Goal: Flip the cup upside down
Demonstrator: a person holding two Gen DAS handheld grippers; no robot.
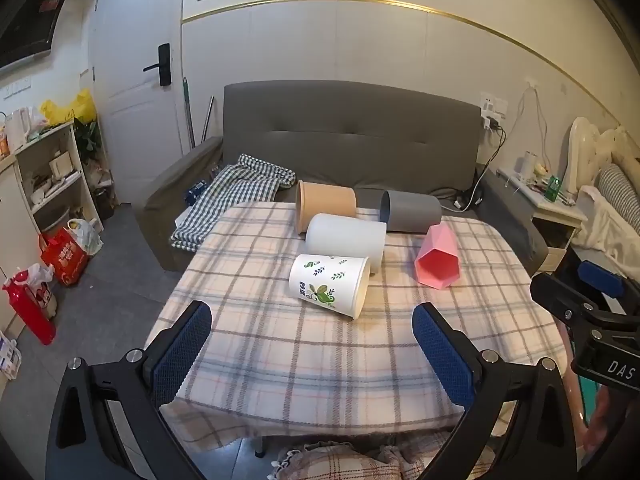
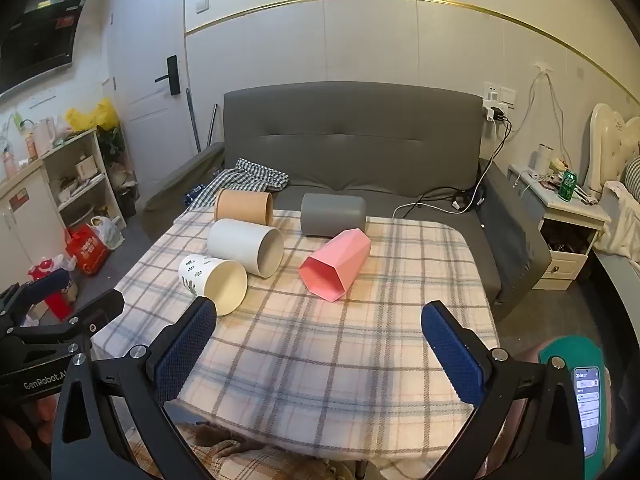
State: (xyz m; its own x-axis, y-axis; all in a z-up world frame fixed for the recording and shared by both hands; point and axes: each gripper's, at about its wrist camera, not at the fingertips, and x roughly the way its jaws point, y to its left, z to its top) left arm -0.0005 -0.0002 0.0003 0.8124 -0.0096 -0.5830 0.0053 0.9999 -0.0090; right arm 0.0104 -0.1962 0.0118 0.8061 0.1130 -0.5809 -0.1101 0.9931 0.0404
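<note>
Several cups lie on their sides on the plaid-covered table [image 1: 320, 360] [image 2: 340, 360]. A white paper cup with green leaf print [image 1: 330, 286] [image 2: 214, 282] lies nearest. Behind it lie a white cup [image 1: 346, 242] [image 2: 246, 246], a tan cup [image 1: 325, 205] [image 2: 244, 206], a grey cup [image 1: 412, 212] [image 2: 333, 214] and a pink faceted cup [image 1: 438, 258] [image 2: 336, 264]. My left gripper [image 1: 312, 354] is open and empty, above the table's near edge, short of the printed cup. My right gripper [image 2: 320, 354] is open and empty, short of the pink cup.
A grey sofa [image 1: 352, 140] [image 2: 352, 140] with a checked cloth [image 1: 236, 192] stands behind the table. Shelves [image 1: 52, 176] and bags are at the left, a nightstand [image 2: 568, 216] and bed at the right. A phone [image 2: 588, 404] shows at lower right.
</note>
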